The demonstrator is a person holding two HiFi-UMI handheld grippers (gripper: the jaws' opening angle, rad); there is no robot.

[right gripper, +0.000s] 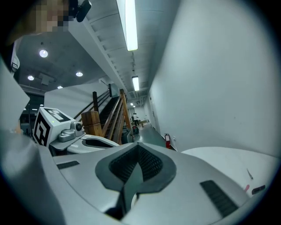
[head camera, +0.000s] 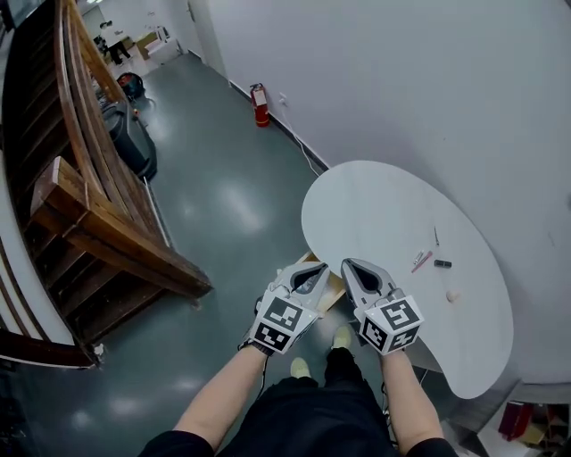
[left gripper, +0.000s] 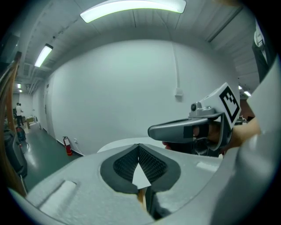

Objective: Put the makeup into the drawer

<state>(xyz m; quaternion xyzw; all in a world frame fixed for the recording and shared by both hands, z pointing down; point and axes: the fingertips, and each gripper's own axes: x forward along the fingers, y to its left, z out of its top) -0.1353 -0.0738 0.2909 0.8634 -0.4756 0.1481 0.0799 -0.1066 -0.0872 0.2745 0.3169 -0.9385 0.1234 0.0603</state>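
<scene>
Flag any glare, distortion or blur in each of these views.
Head view: sharp, evenly lit, soft glare patches on the glossy floor, makeup items on the white table tiny but distinct. Left gripper view: strong fisheye bending, dark corners, ceiling light blown out. Right gripper view: same fisheye curve, the right hand-held gripper close and slightly soft, a mosaic patch top left.

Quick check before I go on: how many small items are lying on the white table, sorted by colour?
Pink-red stick: 1
Black piece: 1
Thin dark stick: 1
Pale piece: 1
Total: 4
They are too small to tell what kind of makeup each is.
</scene>
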